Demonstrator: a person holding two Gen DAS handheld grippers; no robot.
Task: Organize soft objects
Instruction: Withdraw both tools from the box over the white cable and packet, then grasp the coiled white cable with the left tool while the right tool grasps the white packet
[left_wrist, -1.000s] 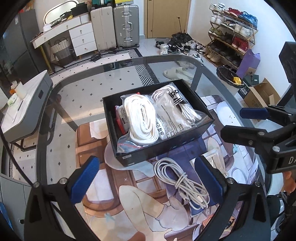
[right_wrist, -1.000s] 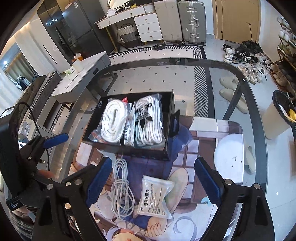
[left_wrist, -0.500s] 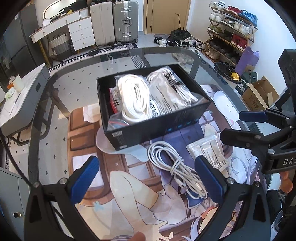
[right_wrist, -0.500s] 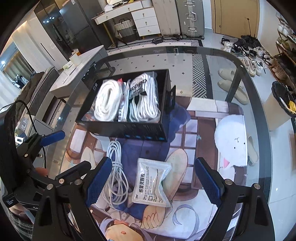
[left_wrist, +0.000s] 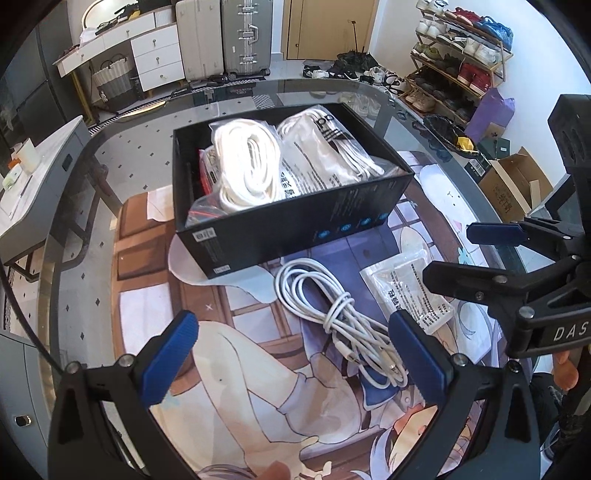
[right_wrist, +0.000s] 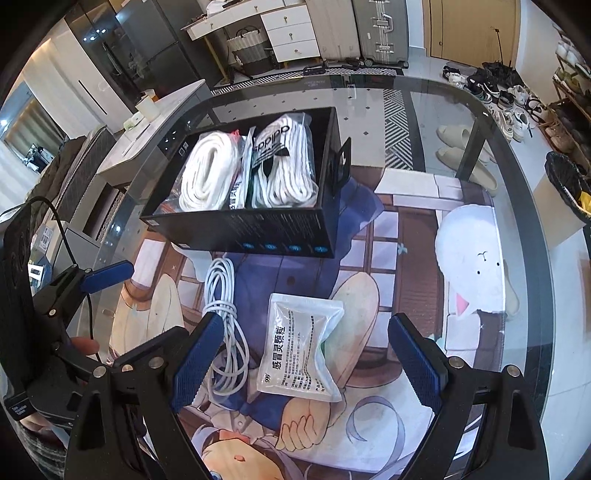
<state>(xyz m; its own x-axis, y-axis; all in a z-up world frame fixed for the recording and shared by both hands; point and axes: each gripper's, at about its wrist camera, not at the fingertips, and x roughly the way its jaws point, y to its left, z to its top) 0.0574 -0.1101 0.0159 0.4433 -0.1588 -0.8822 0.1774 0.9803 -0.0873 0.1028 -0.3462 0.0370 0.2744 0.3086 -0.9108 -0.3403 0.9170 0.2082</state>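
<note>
A black box (left_wrist: 295, 225) (right_wrist: 258, 225) sits on the printed mat and holds bagged white cords and a red-edged packet. In front of it lie a loose white cable bundle (left_wrist: 343, 317) (right_wrist: 225, 325) and a clear sachet with black print (left_wrist: 410, 291) (right_wrist: 303, 350). My left gripper (left_wrist: 291, 358) hovers open above the mat, its right pad over the cable's near end. My right gripper (right_wrist: 306, 365) hangs open with the sachet lying between its blue pads, untouched. Each gripper also shows at the edge of the other's view.
The glass table's dark rim (right_wrist: 517, 155) curves round the mat. A grey side table (left_wrist: 33, 184) stands to the left. Suitcases, a white dresser and a shoe rack (left_wrist: 454, 55) line the room behind. A cardboard box (left_wrist: 517, 184) sits on the floor at right.
Both grippers have sunk toward the mat and tilted further down. The box has shifted up in both views, and the cable and sachet now lie closer between the fingers. Jaws unchanged.
</note>
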